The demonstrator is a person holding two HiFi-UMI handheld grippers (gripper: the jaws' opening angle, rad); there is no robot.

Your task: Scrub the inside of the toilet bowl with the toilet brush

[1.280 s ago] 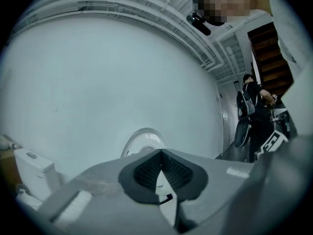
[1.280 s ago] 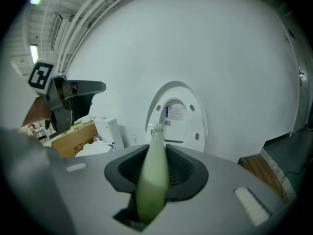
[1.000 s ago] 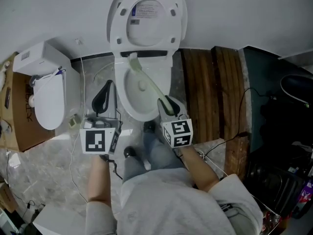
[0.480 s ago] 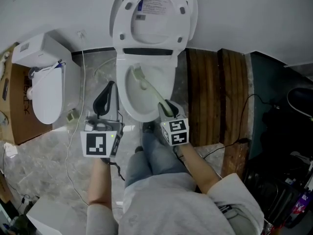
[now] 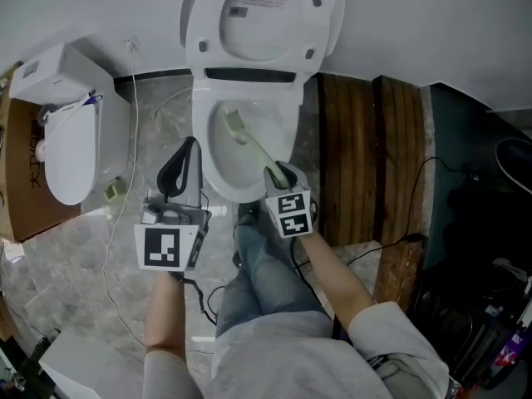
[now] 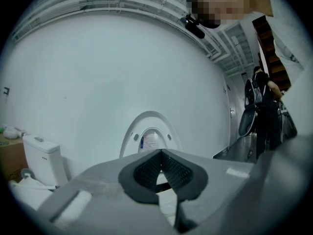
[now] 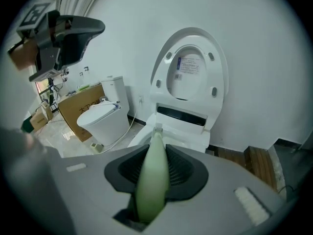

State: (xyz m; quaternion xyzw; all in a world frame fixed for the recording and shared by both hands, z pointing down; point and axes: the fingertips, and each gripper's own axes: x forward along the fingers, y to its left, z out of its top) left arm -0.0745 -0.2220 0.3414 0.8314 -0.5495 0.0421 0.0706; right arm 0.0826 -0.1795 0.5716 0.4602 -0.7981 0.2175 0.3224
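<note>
Smooth pale-green toilet brush (image 5: 253, 146) handle clamped in right claw (image 5: 279, 173), bristled head inside glossy white oval toilet bowl (image 5: 204, 160), left claw (image 5: 184, 152) pinched closed, empty.

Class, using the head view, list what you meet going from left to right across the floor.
Brown cardboard box → spare white toilet → left gripper → open white toilet bowl → dark wooden planks. Left out: the pale green toilet brush and the right gripper holding it, which overlap the bowl.
</note>
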